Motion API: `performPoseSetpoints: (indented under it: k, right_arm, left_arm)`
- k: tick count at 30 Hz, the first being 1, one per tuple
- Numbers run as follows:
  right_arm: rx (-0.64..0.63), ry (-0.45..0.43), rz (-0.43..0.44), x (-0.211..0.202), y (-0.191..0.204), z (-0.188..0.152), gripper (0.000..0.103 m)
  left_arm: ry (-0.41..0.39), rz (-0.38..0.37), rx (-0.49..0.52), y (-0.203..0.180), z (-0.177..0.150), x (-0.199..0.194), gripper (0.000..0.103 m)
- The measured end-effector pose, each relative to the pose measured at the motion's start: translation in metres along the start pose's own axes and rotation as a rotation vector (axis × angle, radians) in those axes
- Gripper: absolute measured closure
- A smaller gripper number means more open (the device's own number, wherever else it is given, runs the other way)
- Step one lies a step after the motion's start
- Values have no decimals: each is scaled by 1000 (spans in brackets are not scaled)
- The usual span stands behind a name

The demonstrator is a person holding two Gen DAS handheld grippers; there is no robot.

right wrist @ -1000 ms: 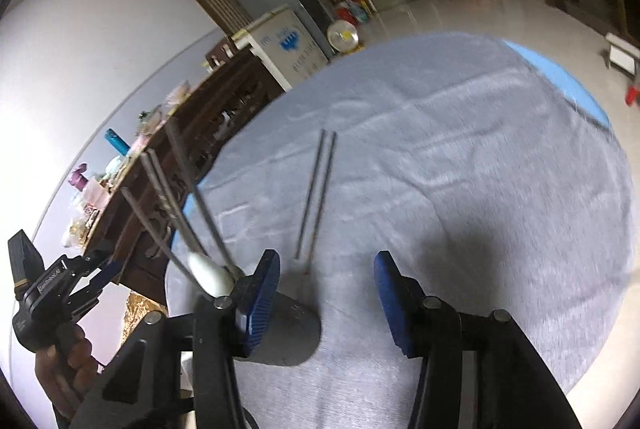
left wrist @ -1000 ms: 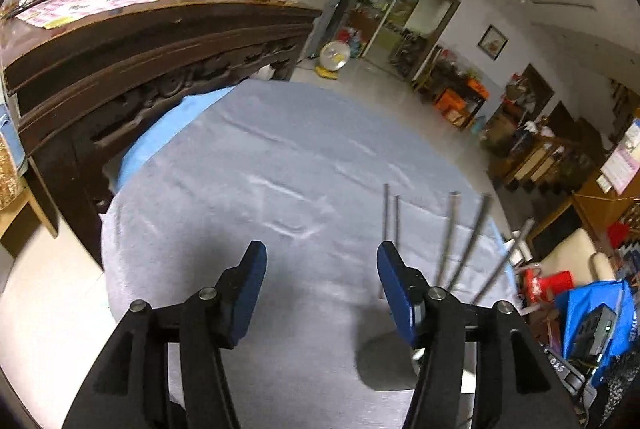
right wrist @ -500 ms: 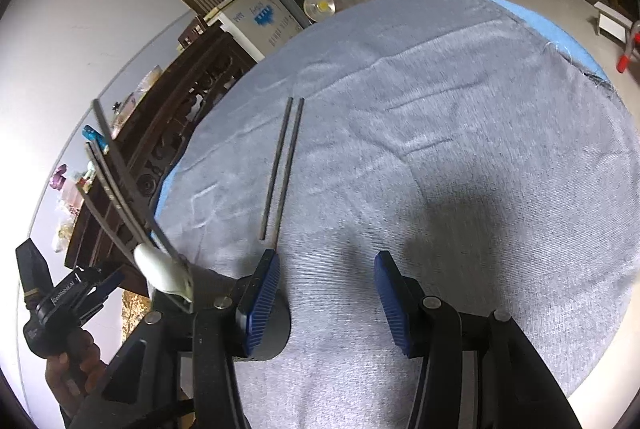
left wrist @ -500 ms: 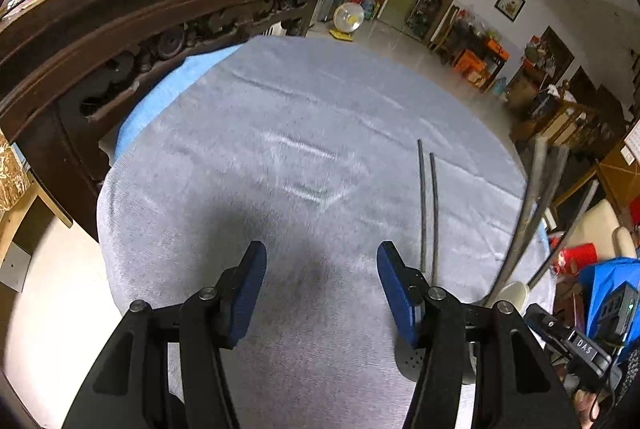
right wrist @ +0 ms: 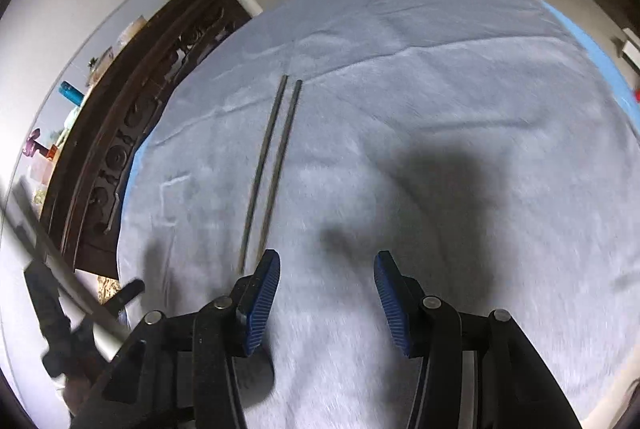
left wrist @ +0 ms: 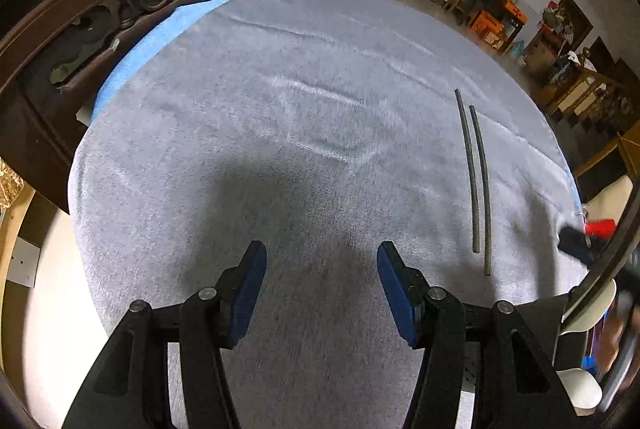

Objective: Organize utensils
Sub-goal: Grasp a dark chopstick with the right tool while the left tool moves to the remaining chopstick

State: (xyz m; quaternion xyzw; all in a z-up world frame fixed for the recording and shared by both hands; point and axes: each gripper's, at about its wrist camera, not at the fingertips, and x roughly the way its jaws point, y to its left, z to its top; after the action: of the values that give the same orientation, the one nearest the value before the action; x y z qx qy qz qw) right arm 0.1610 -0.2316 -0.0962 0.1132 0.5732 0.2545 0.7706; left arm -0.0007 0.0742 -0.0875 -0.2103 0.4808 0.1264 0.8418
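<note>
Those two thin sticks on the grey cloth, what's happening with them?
A person holds a two-finger gripper in each hand above a round table under a grey cloth. A pair of chopsticks lies side by side on it, untouched. Both the left gripper and right gripper are open and empty; the right one's tip is nearest the chopsticks.

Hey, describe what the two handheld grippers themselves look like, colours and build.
Both match. The left gripper and the right gripper each have black angular plastic arms with triangular cut-outs, round silver pins at the pivots, and two blue pads as jaws. On the right gripper the blue pads show fine ribbing. No cables or printed markings are visible in either wrist view.
</note>
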Motion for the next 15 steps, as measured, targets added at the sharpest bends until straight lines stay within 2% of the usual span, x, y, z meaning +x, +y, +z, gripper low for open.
performPoseSetpoints:
  k: [3, 7, 11, 14, 15]
  right_arm:
    - [-7, 71, -13, 25, 11, 29, 51]
    - [-11, 152, -54, 59, 28, 63, 61]
    - [-10, 211, -75, 87, 41, 85, 66]
    - [-19, 230, -109, 102, 52, 97, 74]
    - [-19, 238, -122, 106, 55, 100, 81]
  left_arm:
    - [9, -1, 10, -1, 2, 4, 45]
    - [23, 1, 24, -3, 5, 8, 45]
    - [41, -2, 28, -2, 8, 13, 45]
    - [42, -2, 29, -2, 12, 15, 45]
    - [44, -2, 30, -3, 14, 16, 45]
